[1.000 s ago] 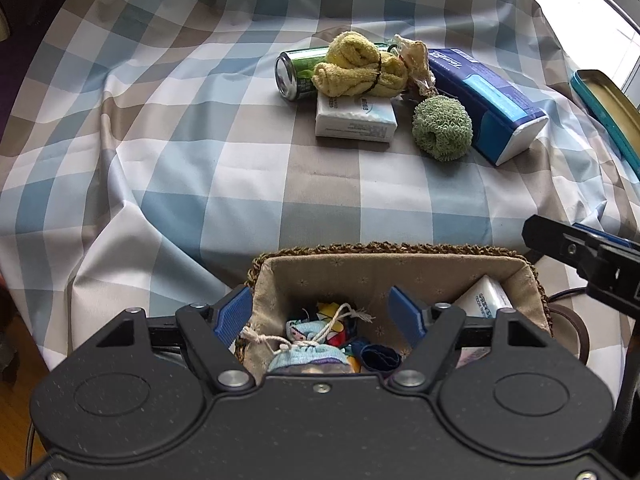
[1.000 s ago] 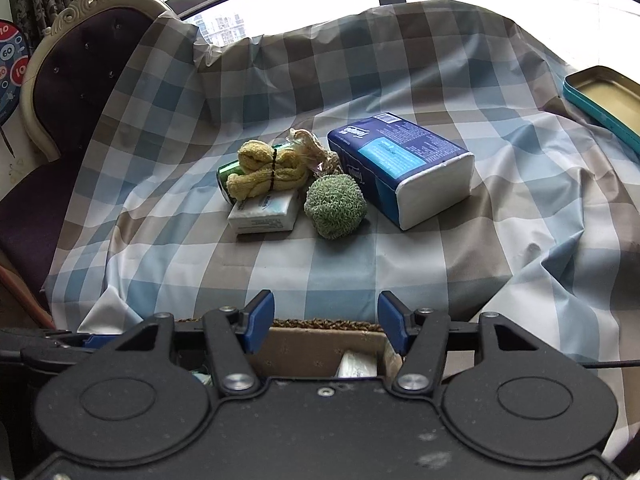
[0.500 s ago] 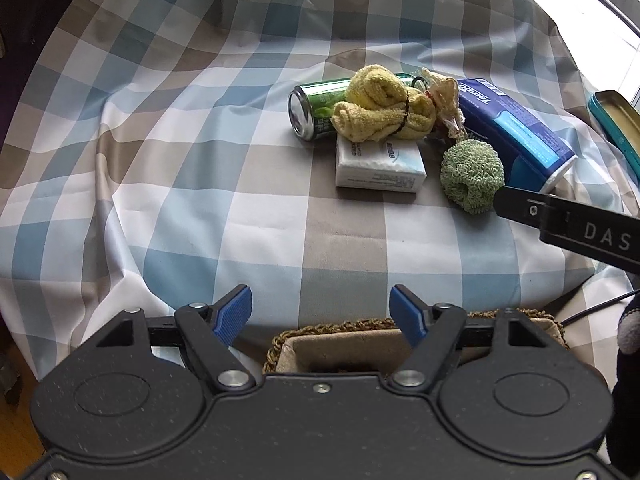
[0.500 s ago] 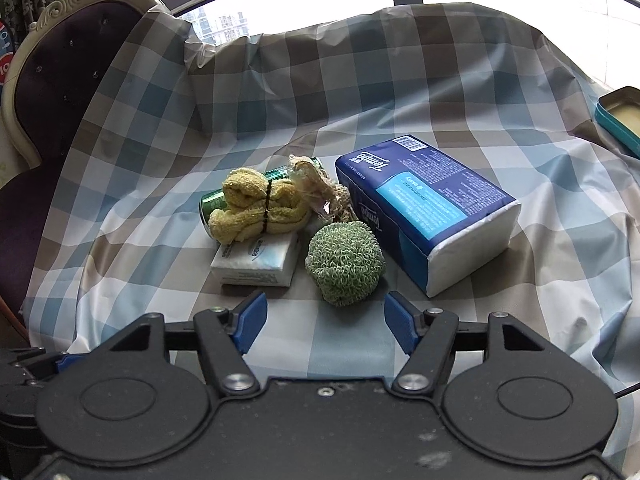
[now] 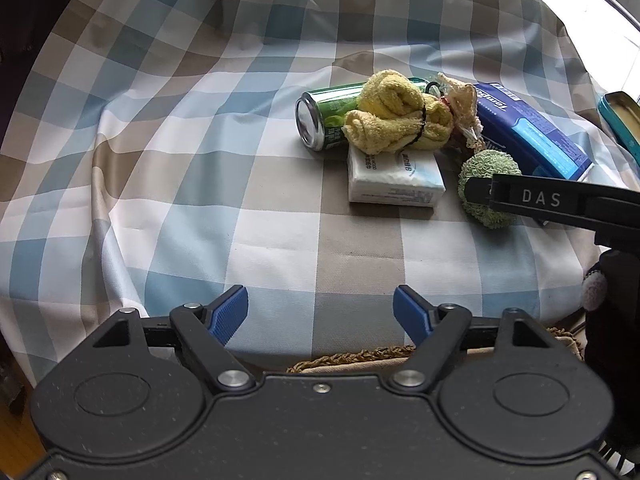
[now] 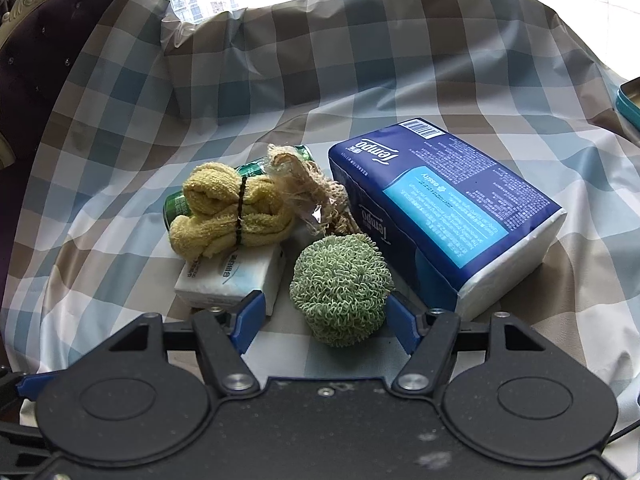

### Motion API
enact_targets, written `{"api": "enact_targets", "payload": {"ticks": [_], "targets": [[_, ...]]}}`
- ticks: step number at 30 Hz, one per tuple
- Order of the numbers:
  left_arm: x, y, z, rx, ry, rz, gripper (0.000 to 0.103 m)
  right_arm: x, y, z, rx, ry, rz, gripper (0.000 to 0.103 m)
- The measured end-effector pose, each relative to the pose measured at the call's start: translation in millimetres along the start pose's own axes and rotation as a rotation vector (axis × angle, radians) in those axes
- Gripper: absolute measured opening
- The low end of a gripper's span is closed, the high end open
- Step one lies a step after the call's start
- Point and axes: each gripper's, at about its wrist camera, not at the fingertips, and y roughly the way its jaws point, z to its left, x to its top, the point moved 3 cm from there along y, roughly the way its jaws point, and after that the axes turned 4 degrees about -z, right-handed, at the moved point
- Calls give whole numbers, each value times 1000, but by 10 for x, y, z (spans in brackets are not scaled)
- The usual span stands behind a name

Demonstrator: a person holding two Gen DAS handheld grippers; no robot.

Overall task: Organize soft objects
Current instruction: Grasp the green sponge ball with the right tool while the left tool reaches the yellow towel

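A green knitted ball [image 6: 340, 280] lies on the checked cloth between the fingers of my right gripper [image 6: 326, 314]. Its jaws are opening and the pads do not press on the ball. Behind the ball lie a tied yellow towel bundle [image 6: 232, 212], a small white tissue pack [image 6: 232, 276], a beige net pouch [image 6: 308, 184] and a big blue tissue pack [image 6: 444, 208]. My left gripper [image 5: 320, 312] hangs over bare cloth, jaws opening, nothing between them. In the left wrist view a right gripper finger [image 5: 540, 200] crosses the green ball [image 5: 488, 164], beside the towel bundle [image 5: 396, 116].
A green drink can [image 5: 324, 120] lies on its side behind the towel. A woven basket's rim [image 5: 352, 358] shows just under my left gripper. A teal tin [image 5: 620, 120] sits at the far right. A dark padded chair [image 6: 40, 60] stands at the left.
My left gripper has moved forward off the basket, which has slid almost out of view. My right gripper has advanced to the green ball, now between its fingers. Both jaws have spread wider.
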Motion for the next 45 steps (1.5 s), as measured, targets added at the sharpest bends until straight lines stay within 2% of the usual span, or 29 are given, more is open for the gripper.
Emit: {"api": "enact_targets", "payload": {"ticks": [6,14,18,23,25,29,35,38,45], "targets": [[54,31,15,8,8,-2,75,31,142,-2,-19,-3,-6,71],[99,51,2,10,16,7,75,-22,327,1,-23,7,28,70],[108,46,-10,14,20,12,76,-70,306,44,-37,-23,-6,70],[143,50,-22,29,28,15,76,-54,277,-11,-6,18,-28,69],[169,49,-24,34,25,16,76,-51,257,-28,-6,25,-40,62],[253,49,-33,40,20,11,76,-63,200,-52,-4,8,-65,58],[446,36,-126,49,40,-28,77,-76,-19,-55,28,-9,-137,58],[560,46,-174,35,32,-51,82,-123,-117,-106,41,9,-157,59],[749,133,-349,12,58,-109,86,-129,-206,-274,45,76,-193,59]]}}
